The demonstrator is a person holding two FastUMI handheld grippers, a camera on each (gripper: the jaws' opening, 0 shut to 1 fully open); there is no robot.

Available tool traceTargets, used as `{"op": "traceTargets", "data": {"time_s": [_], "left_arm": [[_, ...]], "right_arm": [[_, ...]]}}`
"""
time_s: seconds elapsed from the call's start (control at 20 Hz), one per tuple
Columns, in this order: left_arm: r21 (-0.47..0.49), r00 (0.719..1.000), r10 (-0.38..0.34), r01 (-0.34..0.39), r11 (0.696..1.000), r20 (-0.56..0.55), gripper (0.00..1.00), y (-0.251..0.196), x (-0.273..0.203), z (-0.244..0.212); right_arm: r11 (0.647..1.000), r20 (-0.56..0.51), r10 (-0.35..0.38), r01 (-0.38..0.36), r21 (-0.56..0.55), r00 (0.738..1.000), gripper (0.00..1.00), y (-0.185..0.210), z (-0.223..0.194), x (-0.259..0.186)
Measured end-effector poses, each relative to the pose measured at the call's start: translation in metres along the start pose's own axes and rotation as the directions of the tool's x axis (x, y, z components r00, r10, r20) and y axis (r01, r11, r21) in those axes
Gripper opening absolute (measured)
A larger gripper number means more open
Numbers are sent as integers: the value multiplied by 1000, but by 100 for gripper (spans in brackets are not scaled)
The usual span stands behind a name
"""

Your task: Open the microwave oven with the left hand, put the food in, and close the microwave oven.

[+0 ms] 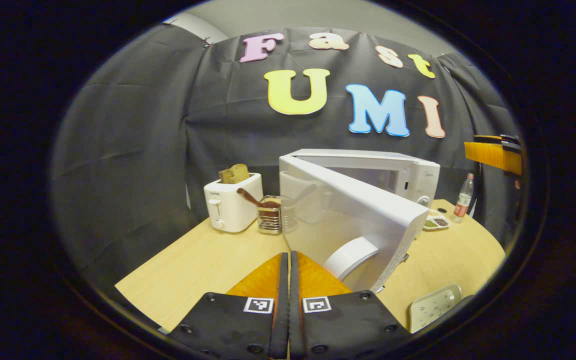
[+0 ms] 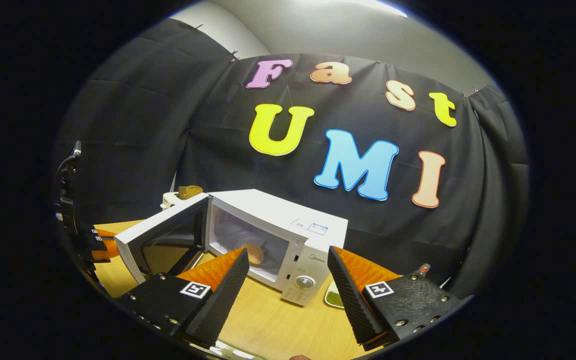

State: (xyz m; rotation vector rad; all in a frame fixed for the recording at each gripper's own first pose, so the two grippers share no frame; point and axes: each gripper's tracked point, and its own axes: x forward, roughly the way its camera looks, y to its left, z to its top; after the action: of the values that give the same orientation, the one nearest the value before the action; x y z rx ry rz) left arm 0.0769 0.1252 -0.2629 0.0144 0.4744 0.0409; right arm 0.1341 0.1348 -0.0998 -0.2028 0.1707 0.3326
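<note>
Microwave door half open, food already inside.

In the right gripper view the microwave oven [image 2: 288, 240] stands on the wooden table [image 2: 278, 320], its door [image 2: 160, 240] swung out, a round bread-like food [image 2: 254, 252] in the cavity; the right gripper [image 2: 285, 290] is spread wide and holds nothing. In the left gripper view the left gripper [image 1: 289, 280] has its fingers pressed together, empty, just beside the door's handle [image 1: 350, 255].

Light wooden table [image 1: 208, 260] carries the lot: a white toaster [image 1: 232, 202] at the back left, a wire holder [image 1: 269, 216] just beside it, the open microwave [image 1: 368, 175] in the middle, a bottle [image 1: 463, 198] and small dish [image 1: 436, 221] to its right, a pale tray [image 1: 433, 306] at the near edge.
</note>
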Motion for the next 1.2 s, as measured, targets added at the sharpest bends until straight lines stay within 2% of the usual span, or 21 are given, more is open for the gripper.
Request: {"op": "traceTargets", "data": {"time_s": [0.3, 0.65, 0.9, 1.2], "left_arm": [[37, 990, -138, 137, 990, 15, 7, -48, 22, 18], [73, 963, -269, 266, 961, 23, 7, -96, 53, 37], [98, 942, -333, 329, 939, 29, 7, -121, 79, 49], [98, 925, -378, 373, 923, 34, 7, -141, 112, 63]], "right_arm": [[998, -25, -59, 60, 18, 998, 96, -23, -6, -11], [990, -56, -134, 136, 40, 989, 97, -41, -17, -24], [981, -89, -182, 187, 53, 979, 96, -51, -26, -25], [970, -114, -232, 239, 50, 966, 96, -60, -31, -21]]}}
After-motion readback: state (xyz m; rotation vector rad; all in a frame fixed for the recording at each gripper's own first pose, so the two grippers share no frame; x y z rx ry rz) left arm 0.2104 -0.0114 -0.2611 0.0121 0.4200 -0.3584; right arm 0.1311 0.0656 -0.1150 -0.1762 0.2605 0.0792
